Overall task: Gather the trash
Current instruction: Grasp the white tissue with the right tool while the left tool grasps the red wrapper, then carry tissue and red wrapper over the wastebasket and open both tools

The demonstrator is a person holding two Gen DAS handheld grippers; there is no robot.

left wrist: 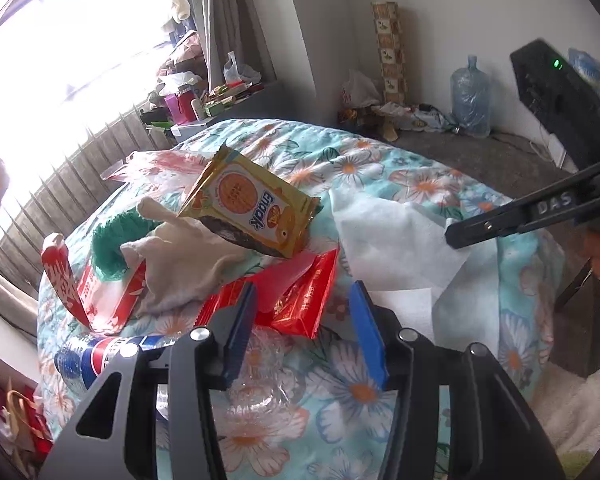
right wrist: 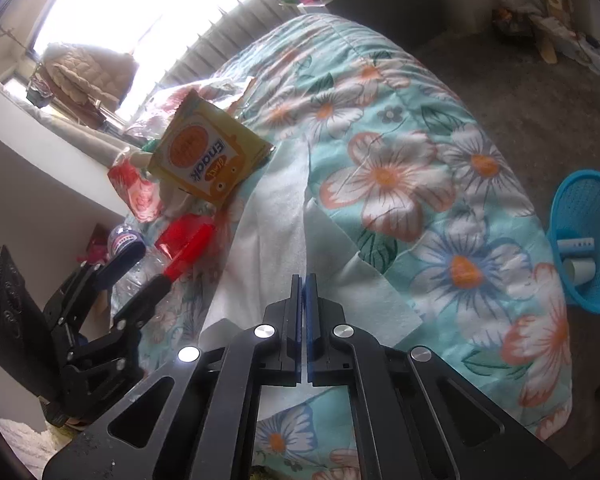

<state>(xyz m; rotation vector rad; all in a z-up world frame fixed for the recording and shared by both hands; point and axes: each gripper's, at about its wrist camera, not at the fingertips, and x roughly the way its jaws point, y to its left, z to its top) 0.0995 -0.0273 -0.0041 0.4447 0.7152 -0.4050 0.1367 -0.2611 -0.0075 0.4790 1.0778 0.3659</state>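
Far left in the left wrist view, a red wrapper (left wrist: 62,280) stands curled on the floral bed cover (left wrist: 380,168), and below it a crushed clear bottle (left wrist: 112,354) with a blue label lies on its side. Moving right, a pale cloth glove (left wrist: 180,256) with a green cuff props up the yellow snack packet (left wrist: 252,204), which tilts on the heap above a red foil wrapper (left wrist: 304,300). The left gripper (left wrist: 300,330) hovers right over that foil and the bottle, fingers (left wrist: 240,328) spread wide and holding nothing, probably lining up a grab. Further right, a white tissue sheet (left wrist: 392,240) is draped across the cover. In the right wrist view, the right gripper (right wrist: 304,288) sits low over that tissue (right wrist: 268,240), fingers pressed together, though whether they pinch its edge I cannot tell. At far right a blue basket (right wrist: 596,208) waits on the floor, some scraps already inside, likely the destination.
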